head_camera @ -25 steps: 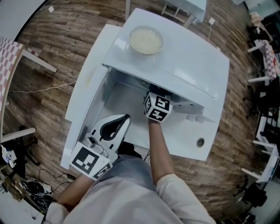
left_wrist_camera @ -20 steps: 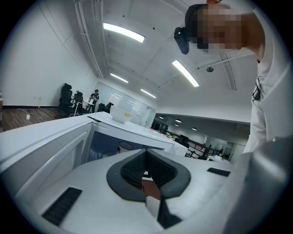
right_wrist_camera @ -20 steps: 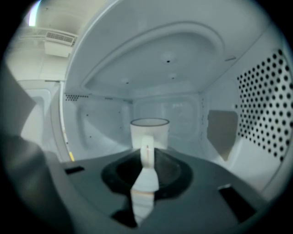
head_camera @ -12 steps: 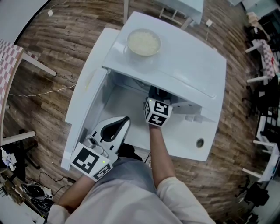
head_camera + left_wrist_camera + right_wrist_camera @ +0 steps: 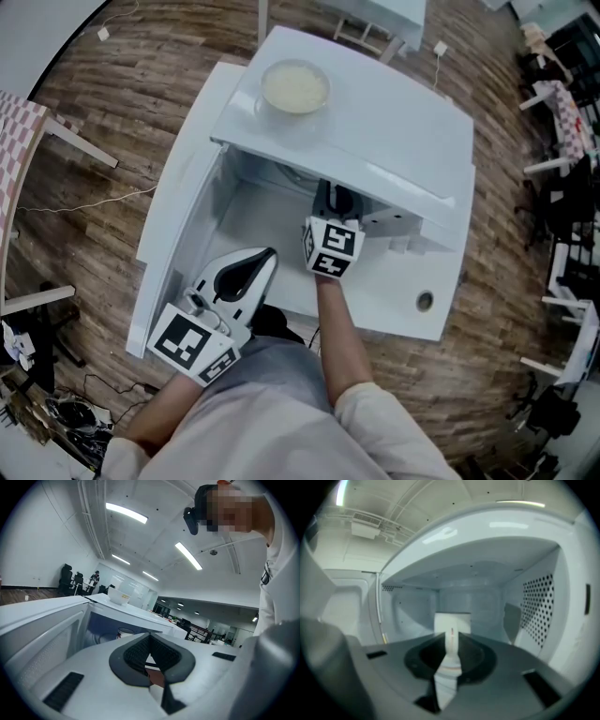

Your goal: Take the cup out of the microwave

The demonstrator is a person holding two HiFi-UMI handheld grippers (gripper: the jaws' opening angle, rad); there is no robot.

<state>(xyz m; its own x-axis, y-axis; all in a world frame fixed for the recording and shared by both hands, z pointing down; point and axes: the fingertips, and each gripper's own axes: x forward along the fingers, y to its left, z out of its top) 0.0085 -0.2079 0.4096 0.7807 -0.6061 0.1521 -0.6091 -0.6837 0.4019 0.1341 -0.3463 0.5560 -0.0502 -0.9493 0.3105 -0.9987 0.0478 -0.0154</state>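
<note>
A person leans over a white microwave (image 5: 375, 122) on a white tabletop (image 5: 398, 314), its door (image 5: 178, 234) swung wide to the left. The right gripper (image 5: 451, 638) is reaching into the oven. The right gripper view shows its jaws, which have just been closing, pressed on a thin part of the white cup (image 5: 452, 620) that fills the narrow gap between the pads. Which part of the cup that is cannot be made out. The cup stands upright deep inside the microwave, near the back wall, with the perforated side wall to its right. In the head view only the marker cube at the rear of this gripper shows, at the mouth of the opening.

The left gripper (image 5: 270, 255) is held low in front of the open door, its jaws closed tip to tip with nothing between them.

A pale bowl (image 5: 294, 86) sits on top of the microwave near its back left corner. A wood-plank floor (image 5: 112, 112) surrounds the tabletop.
</note>
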